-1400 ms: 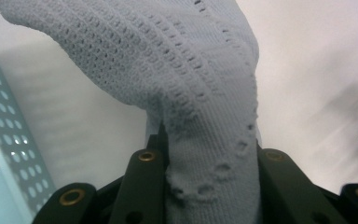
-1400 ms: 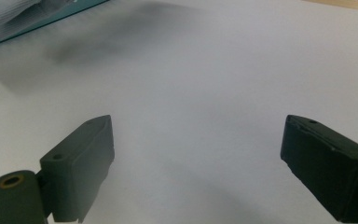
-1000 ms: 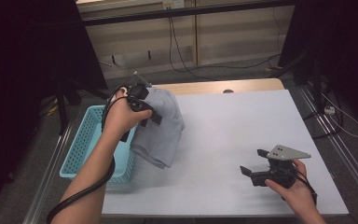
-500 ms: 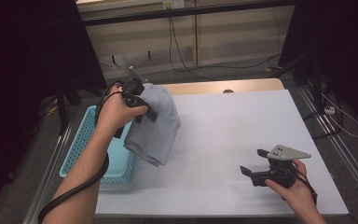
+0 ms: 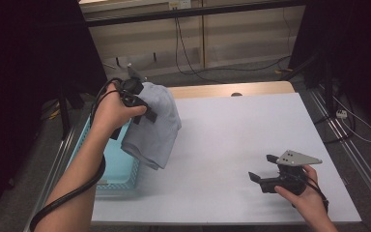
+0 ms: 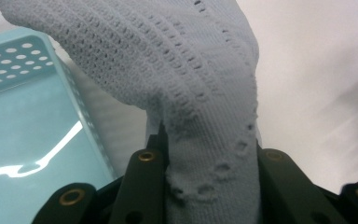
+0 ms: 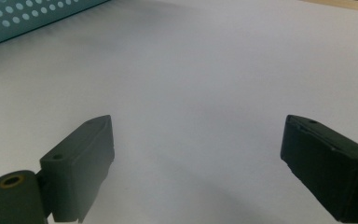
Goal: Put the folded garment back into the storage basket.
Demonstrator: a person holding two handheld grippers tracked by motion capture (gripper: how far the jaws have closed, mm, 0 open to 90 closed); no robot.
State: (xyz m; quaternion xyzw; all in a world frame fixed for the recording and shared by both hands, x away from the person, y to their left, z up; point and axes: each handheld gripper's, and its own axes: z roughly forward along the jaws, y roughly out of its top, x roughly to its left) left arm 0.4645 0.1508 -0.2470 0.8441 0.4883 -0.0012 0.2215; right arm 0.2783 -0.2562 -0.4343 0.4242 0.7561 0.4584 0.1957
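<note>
In the high view, the left tool point(image 5: 142, 107) is raised at about ten o'clock from the middle of the white surface point(image 5: 232, 140), clamped on a pale blue-grey knitted cloth point(image 5: 153, 126). The cloth hangs from the tool in a loose bundle, its lower edge drooping over the near-left part of the surface and over the right rim of a turquoise basket point(image 5: 121, 169), which sits at the surface's left edge, at about eight o'clock. The right tool point(image 5: 263, 171) rests low at about four o'clock, well apart from the cloth, its two black jaws spread wide with nothing between them; a grey three-cornered plate sits on top of it.

In the left gripper view, the cloth point(image 6: 200, 93) rises from six o'clock between the two black jaws, which pinch a narrow gathered fold of it, and it fans out toward twelve o'clock. Its knit shows rows of small holes. The basket point(image 6: 32, 126) lies behind it at nine o'clock, with a perforated rim and a glossy floor. The surface point(image 6: 317, 79) shows at three o'clock.

In the right gripper view, the right tool point(image 7: 198, 158) points across the bare surface point(image 7: 205, 70) with its jaws far apart, one at seven o'clock and one at four o'clock. A perforated corner of the basket point(image 7: 23, 16) sits at eleven o'clock.
</note>
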